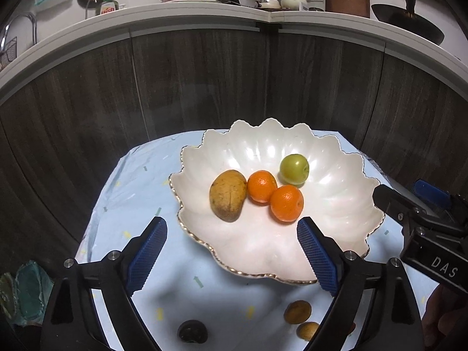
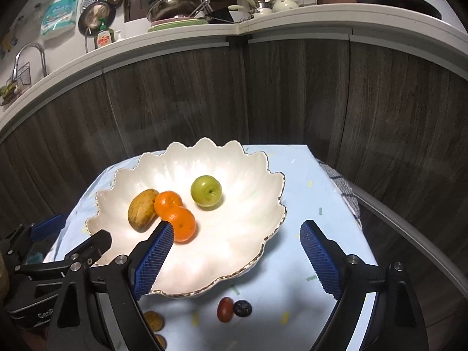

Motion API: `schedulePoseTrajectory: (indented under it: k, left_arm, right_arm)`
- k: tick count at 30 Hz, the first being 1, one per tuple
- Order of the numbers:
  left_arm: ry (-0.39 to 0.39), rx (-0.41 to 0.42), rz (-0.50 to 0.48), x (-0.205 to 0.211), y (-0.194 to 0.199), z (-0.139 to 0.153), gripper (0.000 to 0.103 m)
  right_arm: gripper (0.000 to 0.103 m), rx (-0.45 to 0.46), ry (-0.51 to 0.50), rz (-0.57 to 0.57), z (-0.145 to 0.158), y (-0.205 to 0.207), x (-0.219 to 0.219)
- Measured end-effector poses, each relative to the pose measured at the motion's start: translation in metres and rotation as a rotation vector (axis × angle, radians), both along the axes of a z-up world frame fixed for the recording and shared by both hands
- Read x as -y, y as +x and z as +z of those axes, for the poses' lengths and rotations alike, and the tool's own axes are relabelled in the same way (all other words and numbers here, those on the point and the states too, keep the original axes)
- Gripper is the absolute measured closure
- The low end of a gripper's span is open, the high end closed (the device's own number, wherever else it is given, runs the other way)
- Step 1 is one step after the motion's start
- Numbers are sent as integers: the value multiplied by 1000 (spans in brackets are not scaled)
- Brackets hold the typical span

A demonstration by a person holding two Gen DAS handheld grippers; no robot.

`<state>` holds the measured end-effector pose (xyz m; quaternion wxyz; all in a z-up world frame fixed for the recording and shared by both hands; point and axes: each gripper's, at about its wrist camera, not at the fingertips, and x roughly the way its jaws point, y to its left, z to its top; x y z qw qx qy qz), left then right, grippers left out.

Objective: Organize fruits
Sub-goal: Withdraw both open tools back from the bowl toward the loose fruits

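A white scalloped bowl (image 1: 336, 204) (image 2: 234, 248) with a gold rim sits on the light blue cloth. Inside it lie a yellow-brown mango (image 1: 227, 195) (image 2: 142, 210), two oranges (image 1: 261, 186) (image 1: 286, 203) (image 2: 168, 201) (image 2: 180, 224) and a green apple (image 1: 294, 168) (image 2: 206, 190). My left gripper (image 1: 232, 234) hovers open over the bowl's near rim with nothing between its blue pads. My right gripper (image 2: 237, 241) is open too, above the bowl's near right side, empty. On the cloth in front lie two small brown fruits (image 1: 297, 311) (image 1: 307, 330) (image 2: 153, 320), a dark round fruit (image 1: 192, 332), a red fruit (image 2: 225, 309) and a dark blue one (image 2: 242, 308).
The small table stands against dark wood cabinet fronts (image 1: 204, 87) under a white counter (image 1: 175, 14) full of pots and dishes. A checked cloth (image 2: 342, 187) hangs off the table's right edge. The other gripper shows at the right edge of the left wrist view (image 1: 424, 225).
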<state>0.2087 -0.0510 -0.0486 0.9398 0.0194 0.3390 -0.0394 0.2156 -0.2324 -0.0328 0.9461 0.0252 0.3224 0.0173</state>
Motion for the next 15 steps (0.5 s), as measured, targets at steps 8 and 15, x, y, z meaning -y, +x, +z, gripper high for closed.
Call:
schedulePoseTrajectory:
  k: [8, 15]
  left_arm:
    - [15, 19, 12, -5, -12, 9, 9]
    - [24, 30, 13, -7, -23, 16, 8]
  right_arm:
    - [14, 26, -7, -8, 7, -9, -1]
    - [14, 50, -10, -8, 14, -20, -2]
